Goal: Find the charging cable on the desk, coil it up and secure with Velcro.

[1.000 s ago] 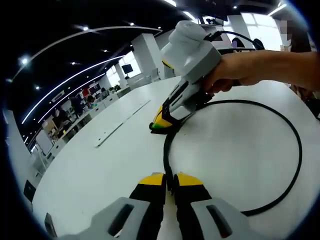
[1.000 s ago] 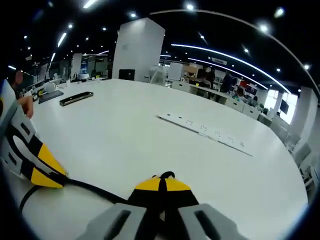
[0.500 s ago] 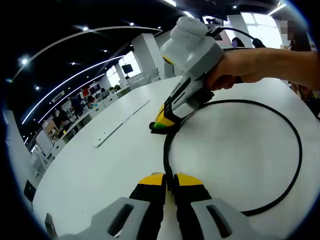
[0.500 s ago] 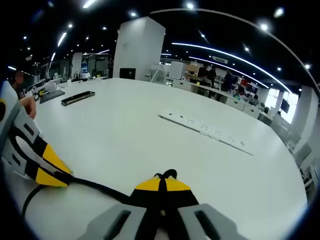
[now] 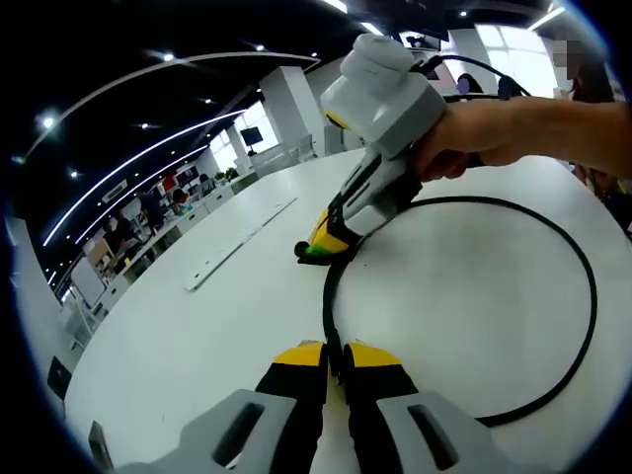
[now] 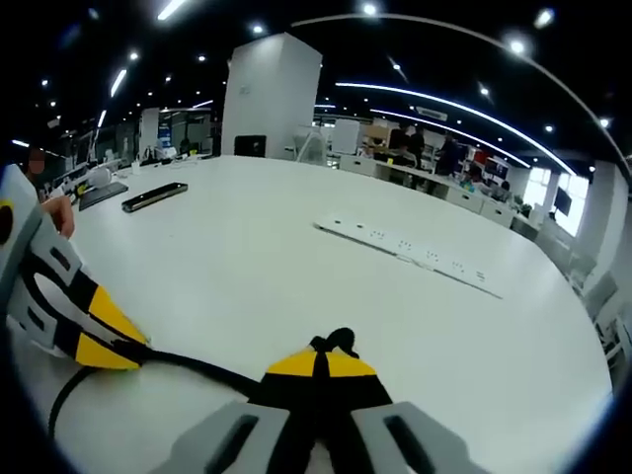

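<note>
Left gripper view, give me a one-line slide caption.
Both grippers, left and right, pinch a black charging cable looped on the white desk.

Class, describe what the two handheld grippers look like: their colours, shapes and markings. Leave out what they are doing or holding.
The left gripper has grey bodywork that narrows into two black jaws with yellow tips. The right gripper has a bulky light-grey housing with a rounded top, a black midsection and yellow-and-black jaws with a green edge at the tip. A black lead runs from its back. The hand gripping it shows no sleeve.

Right gripper (image 6: 320, 363) pinches black cable (image 6: 193, 364); left gripper (image 6: 99, 336) grips it too
</note>
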`<control>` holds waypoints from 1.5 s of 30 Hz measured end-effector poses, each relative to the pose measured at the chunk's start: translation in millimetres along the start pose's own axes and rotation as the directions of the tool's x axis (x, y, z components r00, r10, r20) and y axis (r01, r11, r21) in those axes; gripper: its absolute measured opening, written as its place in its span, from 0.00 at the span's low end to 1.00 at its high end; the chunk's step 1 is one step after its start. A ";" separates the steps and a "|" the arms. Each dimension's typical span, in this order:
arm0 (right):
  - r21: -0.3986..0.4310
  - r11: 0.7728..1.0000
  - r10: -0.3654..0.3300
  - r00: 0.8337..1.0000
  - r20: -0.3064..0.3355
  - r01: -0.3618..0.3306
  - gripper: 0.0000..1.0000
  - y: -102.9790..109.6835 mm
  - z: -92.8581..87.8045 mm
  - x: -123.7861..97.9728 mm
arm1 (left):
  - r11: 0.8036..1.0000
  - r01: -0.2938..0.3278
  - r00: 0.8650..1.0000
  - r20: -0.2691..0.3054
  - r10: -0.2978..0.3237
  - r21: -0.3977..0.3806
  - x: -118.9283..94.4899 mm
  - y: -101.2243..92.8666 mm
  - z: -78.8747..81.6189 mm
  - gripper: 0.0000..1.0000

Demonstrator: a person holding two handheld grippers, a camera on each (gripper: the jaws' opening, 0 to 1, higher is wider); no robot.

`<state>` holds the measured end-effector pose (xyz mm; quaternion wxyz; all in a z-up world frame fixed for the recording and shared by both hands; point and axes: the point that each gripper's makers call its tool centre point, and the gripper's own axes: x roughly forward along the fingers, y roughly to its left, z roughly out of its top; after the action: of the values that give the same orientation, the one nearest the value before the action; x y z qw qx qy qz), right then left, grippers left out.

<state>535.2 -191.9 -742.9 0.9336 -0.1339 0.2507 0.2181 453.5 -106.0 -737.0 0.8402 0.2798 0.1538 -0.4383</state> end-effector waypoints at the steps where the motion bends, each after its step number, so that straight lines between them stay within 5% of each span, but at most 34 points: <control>1: 0.003 1.000 -0.002 1.000 0.002 0.002 0.02 -0.1 0.1 -0.2 | 1.000 0.000 1.000 0.000 0.000 0.000 0.0 0.0 0.0 0.08; 19: -0.004 1.000 0.022 0.999 0.029 -0.021 0.03 6.7 6.5 -6.8 | 1.000 -0.001 1.000 0.001 0.001 0.004 0.0 -0.1 0.2 0.08; 37: -0.023 0.999 0.045 0.972 0.230 -0.040 0.19 9.2 60.9 -58.3 | 1.000 -0.009 1.000 0.006 0.009 0.002 1.0 0.5 0.3 0.08; 45: -0.027 0.998 0.058 0.954 0.293 -0.053 0.30 9.1 70.2 -80.1 | 1.000 -0.011 1.000 0.010 0.011 0.001 1.2 1.0 0.9 0.08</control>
<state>497.2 -186.0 -643.2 0.9527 -0.1017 0.1111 0.2641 455.0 -106.9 -736.6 0.8432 0.2791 0.1476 -0.4350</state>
